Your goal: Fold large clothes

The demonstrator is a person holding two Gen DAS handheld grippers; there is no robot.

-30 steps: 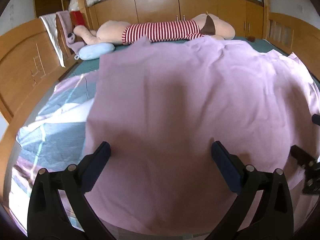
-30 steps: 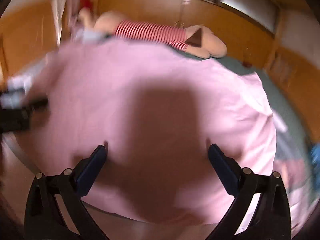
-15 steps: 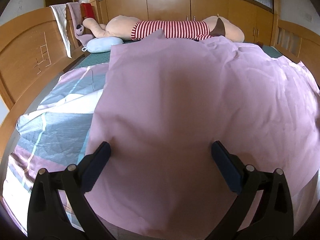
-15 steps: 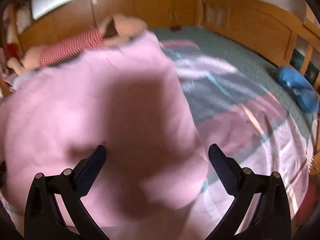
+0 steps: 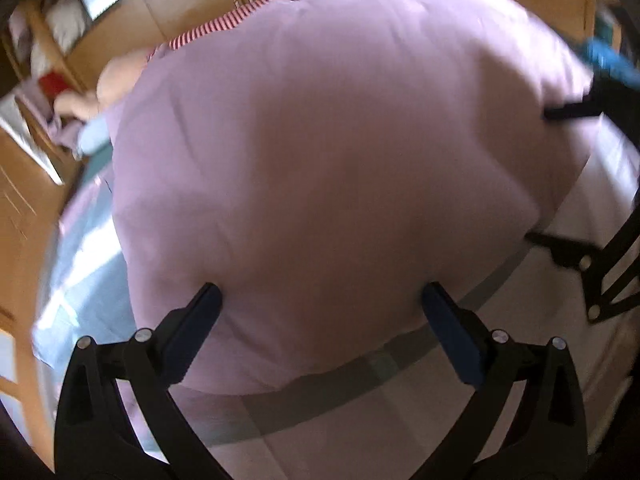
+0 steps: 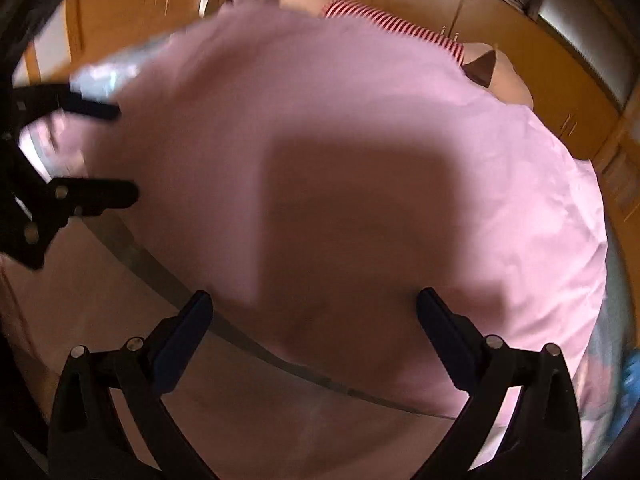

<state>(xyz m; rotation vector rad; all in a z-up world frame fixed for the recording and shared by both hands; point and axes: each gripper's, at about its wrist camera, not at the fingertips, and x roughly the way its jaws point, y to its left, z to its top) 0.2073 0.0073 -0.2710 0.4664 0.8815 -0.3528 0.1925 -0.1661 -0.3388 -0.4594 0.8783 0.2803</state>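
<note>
No text, label, brand, number or sign can be read in either wrist view. Both pictures are blurred, and nothing legible stands on any surface that shows.

A: Describe the left gripper [image 5: 318, 300].
B: Black triangulated frames, silver pivot screws, dark blue fingertip pads [image 5: 450, 332].
A: And the right gripper [image 6: 312, 308]?
B: Identical: black struts, silver screws, navy pads [image 6: 182, 344].
</note>
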